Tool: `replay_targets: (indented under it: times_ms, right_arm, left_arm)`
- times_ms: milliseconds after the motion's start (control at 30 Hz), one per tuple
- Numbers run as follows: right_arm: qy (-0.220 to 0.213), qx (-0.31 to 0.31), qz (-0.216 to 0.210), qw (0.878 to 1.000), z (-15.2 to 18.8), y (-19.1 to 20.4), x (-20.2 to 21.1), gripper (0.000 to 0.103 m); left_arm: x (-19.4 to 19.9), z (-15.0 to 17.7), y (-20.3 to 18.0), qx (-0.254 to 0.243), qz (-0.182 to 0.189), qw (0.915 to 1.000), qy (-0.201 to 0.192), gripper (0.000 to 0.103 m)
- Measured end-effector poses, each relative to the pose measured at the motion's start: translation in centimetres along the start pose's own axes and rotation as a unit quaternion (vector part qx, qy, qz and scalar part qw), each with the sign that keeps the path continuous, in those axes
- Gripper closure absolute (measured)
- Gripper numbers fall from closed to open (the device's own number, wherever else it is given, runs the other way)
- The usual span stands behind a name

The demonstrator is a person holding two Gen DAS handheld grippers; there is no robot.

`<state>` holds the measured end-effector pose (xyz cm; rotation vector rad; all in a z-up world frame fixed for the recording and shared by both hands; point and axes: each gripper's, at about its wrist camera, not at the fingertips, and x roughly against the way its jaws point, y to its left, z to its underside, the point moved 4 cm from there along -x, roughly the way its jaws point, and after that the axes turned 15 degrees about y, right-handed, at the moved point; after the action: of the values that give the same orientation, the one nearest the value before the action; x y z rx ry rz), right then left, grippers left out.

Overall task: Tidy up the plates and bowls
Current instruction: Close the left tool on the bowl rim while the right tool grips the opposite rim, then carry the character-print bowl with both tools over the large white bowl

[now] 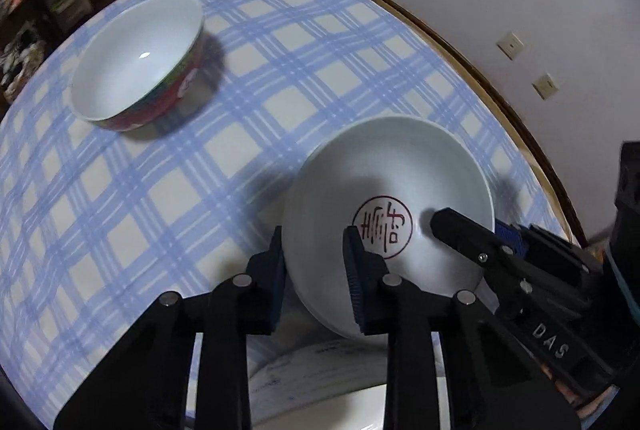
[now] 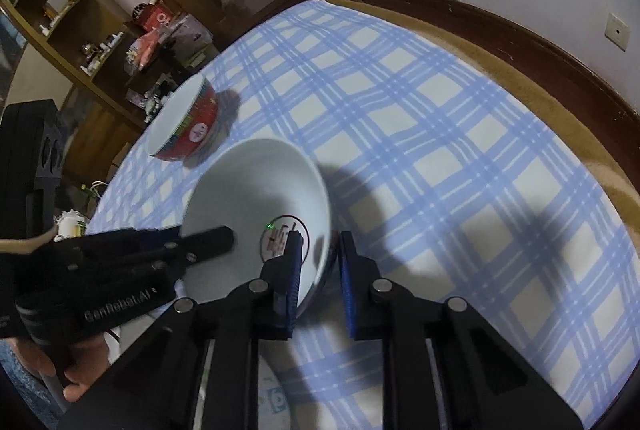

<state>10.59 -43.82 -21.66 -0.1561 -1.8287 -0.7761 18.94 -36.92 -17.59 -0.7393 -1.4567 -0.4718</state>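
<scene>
On checked table: white bowl, hard, smooth, slippery, breakable. Pinched at opposite rims by left gripper and right gripper jaws. Best held there, gently.

Two bowls apart on tablecloth

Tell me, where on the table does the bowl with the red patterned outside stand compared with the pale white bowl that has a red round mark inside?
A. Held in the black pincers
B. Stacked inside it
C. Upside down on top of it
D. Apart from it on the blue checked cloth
D: the red patterned bowl stands alone, upright on the blue checked cloth, while both grippers clamp the rim of the pale white bowl.
</scene>
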Motion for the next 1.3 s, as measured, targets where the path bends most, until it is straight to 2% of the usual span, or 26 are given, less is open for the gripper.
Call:
replay_targets:
  times_ms: [200, 533, 833, 1167, 1300]
  right_arm:
    - [0.0, -0.003, -0.001, 1.0, 0.3, 0.0, 0.2, 0.087]
    - [-0.041, 0.018, -0.017, 0.999, 0.3, 2.4, 4.4, 0.087]
    - [-0.062, 0.054, -0.018, 0.996, 3.1, 5.3, 8.6, 0.087]
    - [-0.068, 0.086, -0.004, 0.994, 7.5, 7.2, 10.6, 0.087]
    - [-0.067, 0.087, 0.002, 0.994, 9.1, 7.4, 10.5, 0.087]
  left_arm:
    - [1.0, 0.4, 0.4, 0.026, 0.03, 0.9992, 0.002, 0.077]
    - [6.2, 2.2, -0.1, 0.031, 0.015, 0.9985, -0.043, 0.077]
    - [10.4, 6.1, -0.6, 0.03, 0.01, 0.9974, -0.065, 0.077]
    - [10.8, 11.8, -1.0, 0.05, 0.003, 0.9955, -0.081, 0.077]
    - [9.5, 13.5, -0.8, 0.071, 0.006, 0.9949, -0.072, 0.077]
